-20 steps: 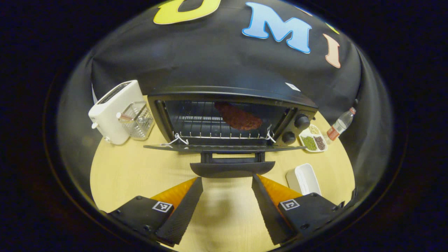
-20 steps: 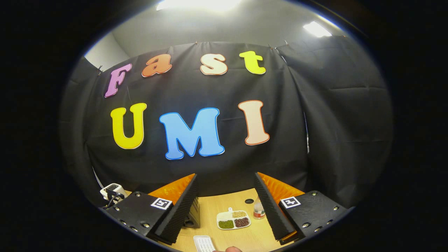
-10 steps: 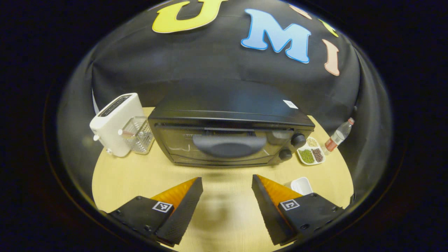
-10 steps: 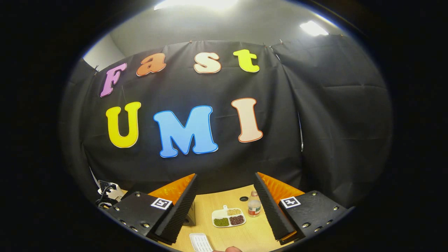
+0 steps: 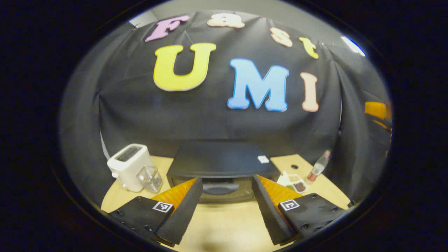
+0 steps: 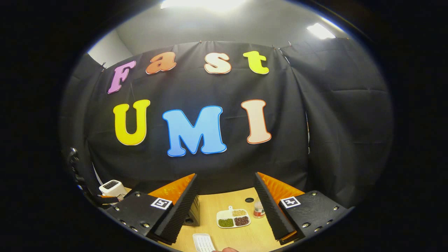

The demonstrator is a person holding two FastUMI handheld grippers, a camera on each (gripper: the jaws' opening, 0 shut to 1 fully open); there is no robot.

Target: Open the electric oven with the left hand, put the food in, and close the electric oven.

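Looking through the left gripper view, the electric oven [image 5: 220, 168] sits at twelve o'clock from the left gripper [image 5: 226, 206], door shut, its long axis running nine to three; fingers spread wide, holding nothing. The food can't be seen behind the door.

Over in the right gripper view, the right gripper [image 6: 225, 206] gapes empty, oven corner [image 6: 193, 211] at eleven o'clock. Judging by that, the task looks finished.

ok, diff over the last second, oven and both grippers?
The oven door went from fully down, food visible on the rack, to shut. The left gripper then pulled back and tilted up, fingers open and empty throughout. The right gripper stayed open and idle; toaster and bean dish unmoved.
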